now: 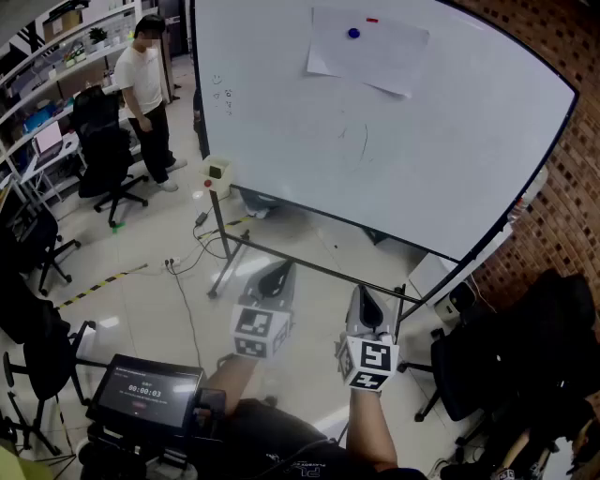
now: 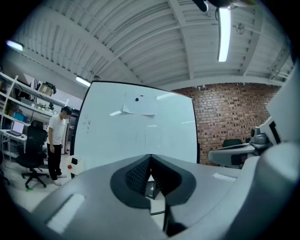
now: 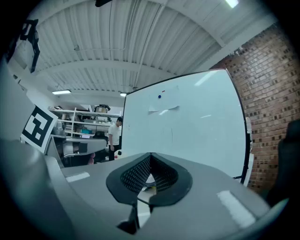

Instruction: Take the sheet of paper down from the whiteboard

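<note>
A white sheet of paper (image 1: 366,49) hangs near the top of the whiteboard (image 1: 281,122), pinned by a blue magnet (image 1: 353,33) and a small red magnet (image 1: 372,20). The sheet (image 2: 139,104) shows high on the board in the left gripper view, and the same sheet (image 3: 164,101) in the right gripper view. My left gripper (image 1: 277,277) and right gripper (image 1: 365,302) are held level, well short of the board and far below the paper. Both are shut with nothing between the jaws.
A person (image 1: 145,89) in a white shirt stands left of the board beside office chairs (image 1: 105,150) and shelves. A brick wall (image 1: 553,216) runs at the right. Cables (image 1: 192,253) lie near the board's stand. A screen (image 1: 145,392) sits at lower left.
</note>
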Tool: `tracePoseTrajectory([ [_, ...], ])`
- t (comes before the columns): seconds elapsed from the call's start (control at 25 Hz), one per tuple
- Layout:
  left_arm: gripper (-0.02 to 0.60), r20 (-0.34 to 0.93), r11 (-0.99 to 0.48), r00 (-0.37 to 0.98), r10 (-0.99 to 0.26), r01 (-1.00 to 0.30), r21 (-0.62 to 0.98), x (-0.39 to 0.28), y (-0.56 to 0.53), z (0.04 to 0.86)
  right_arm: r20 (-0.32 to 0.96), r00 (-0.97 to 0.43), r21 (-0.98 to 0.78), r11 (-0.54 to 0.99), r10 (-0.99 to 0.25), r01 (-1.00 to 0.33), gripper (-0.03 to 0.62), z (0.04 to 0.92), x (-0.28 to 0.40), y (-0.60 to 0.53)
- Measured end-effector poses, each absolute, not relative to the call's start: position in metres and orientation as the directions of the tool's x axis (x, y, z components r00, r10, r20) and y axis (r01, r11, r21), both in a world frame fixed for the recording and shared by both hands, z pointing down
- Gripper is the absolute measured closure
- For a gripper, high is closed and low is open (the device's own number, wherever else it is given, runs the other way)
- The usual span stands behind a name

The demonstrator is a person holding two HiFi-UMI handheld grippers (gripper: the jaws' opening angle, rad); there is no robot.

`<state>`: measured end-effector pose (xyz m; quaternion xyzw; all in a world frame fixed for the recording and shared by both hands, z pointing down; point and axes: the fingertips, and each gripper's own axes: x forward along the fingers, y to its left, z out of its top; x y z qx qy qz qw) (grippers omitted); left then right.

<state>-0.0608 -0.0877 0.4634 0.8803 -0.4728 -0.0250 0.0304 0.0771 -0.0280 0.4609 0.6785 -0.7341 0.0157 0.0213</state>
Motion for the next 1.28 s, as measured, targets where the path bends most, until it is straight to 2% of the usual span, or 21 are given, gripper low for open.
tracePoseTrajectory([
  [0.12, 0.580, -0.024, -0.561, 0.561, -0.828, -0.826, 0.058, -0.057, -0.090, 0.460, 0.074, -0.068, -0.003, 0.068, -0.995, -0.998, 0.582, 0.466, 0.081, -0.029],
  [0.36, 0.580, -0.029, -0.573, 0.572, -0.819, -0.817, 0.057, -0.057, -0.189, 0.455, 0.076, -0.056, 0.002, 0.057, -0.995, -0.998, 0.582, 0.457, 0.081, -0.129],
  [0.64, 0.580, -0.041, -0.617, 0.616, -0.787, -0.786, 0.041, -0.037, -0.238, 0.448, 0.058, -0.014, 0.035, 0.016, -0.998, -0.999, 0.582, 0.442, 0.093, -0.180],
  [1.08, 0.580, -0.068, -0.608, 0.605, -0.793, -0.793, 0.036, 0.012, -0.312, 0.427, 0.047, -0.037, 0.022, 0.038, -0.998, -0.999, 0.582, 0.427, 0.140, -0.253],
  [1.28, 0.580, -0.121, -0.586, 0.578, -0.807, -0.809, 0.040, 0.038, -0.360, 0.376, 0.032, -0.053, 0.036, 0.054, -0.998, -0.998, 0.582, 0.397, 0.168, -0.298],
])
